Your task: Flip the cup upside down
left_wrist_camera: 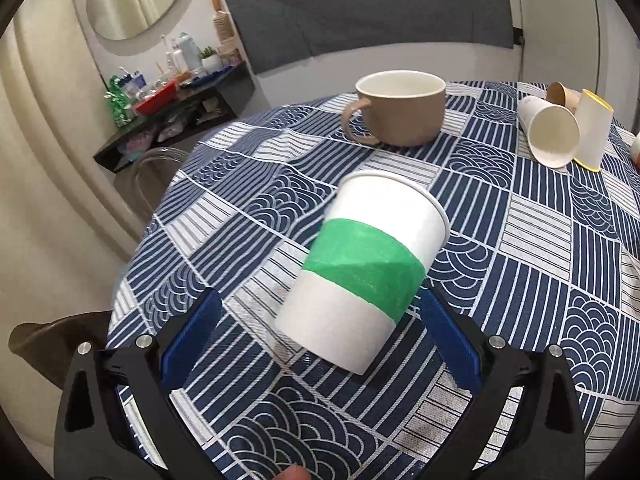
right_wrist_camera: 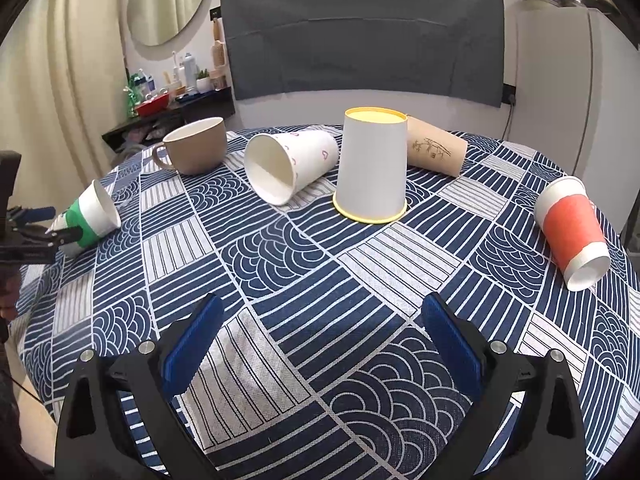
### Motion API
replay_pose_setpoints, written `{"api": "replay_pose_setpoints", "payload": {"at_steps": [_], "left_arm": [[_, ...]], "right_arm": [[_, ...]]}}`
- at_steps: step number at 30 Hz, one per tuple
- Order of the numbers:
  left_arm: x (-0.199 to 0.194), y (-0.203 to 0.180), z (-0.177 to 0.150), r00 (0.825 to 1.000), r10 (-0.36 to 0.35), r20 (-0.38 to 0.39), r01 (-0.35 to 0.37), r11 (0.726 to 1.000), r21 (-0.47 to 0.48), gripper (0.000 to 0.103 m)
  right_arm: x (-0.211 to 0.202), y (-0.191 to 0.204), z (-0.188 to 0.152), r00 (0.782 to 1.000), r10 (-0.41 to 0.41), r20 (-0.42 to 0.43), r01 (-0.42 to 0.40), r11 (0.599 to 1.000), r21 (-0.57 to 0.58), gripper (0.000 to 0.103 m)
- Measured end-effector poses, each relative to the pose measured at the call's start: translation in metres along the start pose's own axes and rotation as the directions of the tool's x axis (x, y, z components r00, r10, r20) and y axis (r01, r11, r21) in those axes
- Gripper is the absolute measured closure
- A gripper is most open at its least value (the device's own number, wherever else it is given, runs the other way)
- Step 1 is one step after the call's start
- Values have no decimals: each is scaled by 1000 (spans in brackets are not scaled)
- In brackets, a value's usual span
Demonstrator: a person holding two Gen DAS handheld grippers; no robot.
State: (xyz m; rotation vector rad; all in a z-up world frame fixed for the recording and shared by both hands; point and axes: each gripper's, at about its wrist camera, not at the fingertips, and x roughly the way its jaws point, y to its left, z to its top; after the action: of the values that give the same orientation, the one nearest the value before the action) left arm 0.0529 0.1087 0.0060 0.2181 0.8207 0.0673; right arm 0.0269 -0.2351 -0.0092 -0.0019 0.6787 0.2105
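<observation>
Left gripper (left_wrist_camera: 320,312): jaws spread wide, grasping nothing, with the green-banded paper cup (left_wrist_camera: 360,268) tilted between its blue pads (left_wrist_camera: 448,340), near the tabletop's (right_wrist_camera: 304,280) left edge, rim pointing away. Contact between cup and pads cannot be confirmed. Right gripper (right_wrist_camera: 320,320): jaws spread, empty, over the near edge of the patterned tablecloth (right_wrist_camera: 400,380).

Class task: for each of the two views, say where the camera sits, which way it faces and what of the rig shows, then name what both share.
Left wrist: on the left gripper, facing the tipped green-banded cup; both blue fingers show.
Right wrist: on the right gripper, facing the yellow-rimmed cup standing upside down; the left gripper appears at the left edge.
Shared: the green-banded cup, brown mug, tablecloth.
</observation>
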Motion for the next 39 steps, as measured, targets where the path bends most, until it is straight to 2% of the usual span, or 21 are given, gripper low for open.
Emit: {"api": "replay_pose_setpoints", "payload": {"at_steps": [4, 6, 8, 12, 18, 26, 32, 39], "left_arm": [[1, -2, 1, 999, -39, 8, 39, 999, 8, 6], [1, -6, 2, 999, -48, -2, 48, 999, 21, 23], [5, -10, 2, 998, -54, -24, 55, 998, 31, 32], [4, -13, 1, 999, -38, -22, 39, 999, 37, 37], [-2, -29, -1, 999, -41, -20, 42, 997, 71, 38], [-15, -74, 2, 992, -125, -3, 124, 982, 145, 38], [-26, -116, 5, 976, -217, -4, 213, 956, 199, 38], [-37, -158, 6, 963, -268, 8, 256, 929, 267, 38]], "right_arm": [[1, -1, 0, 1000, 6, -7, -6, 1000, 7, 8], [1, -1, 0, 1000, 7, -6, -7, 1000, 11, 8], [1, -2, 0, 1000, 9, -4, -9, 1000, 13, 8], [1, -1, 0, 1000, 15, -4, -15, 1000, 12, 8], [1, -1, 0, 1000, 27, -1, -27, 1000, 12, 8], [-2, -2, 0, 999, 38, 14, -38, 999, 15, 8], [-5, -3, -1, 999, 47, 26, -47, 999, 17, 8], [-8, -5, -2, 997, 61, 47, -63, 998, 22, 8]]}}
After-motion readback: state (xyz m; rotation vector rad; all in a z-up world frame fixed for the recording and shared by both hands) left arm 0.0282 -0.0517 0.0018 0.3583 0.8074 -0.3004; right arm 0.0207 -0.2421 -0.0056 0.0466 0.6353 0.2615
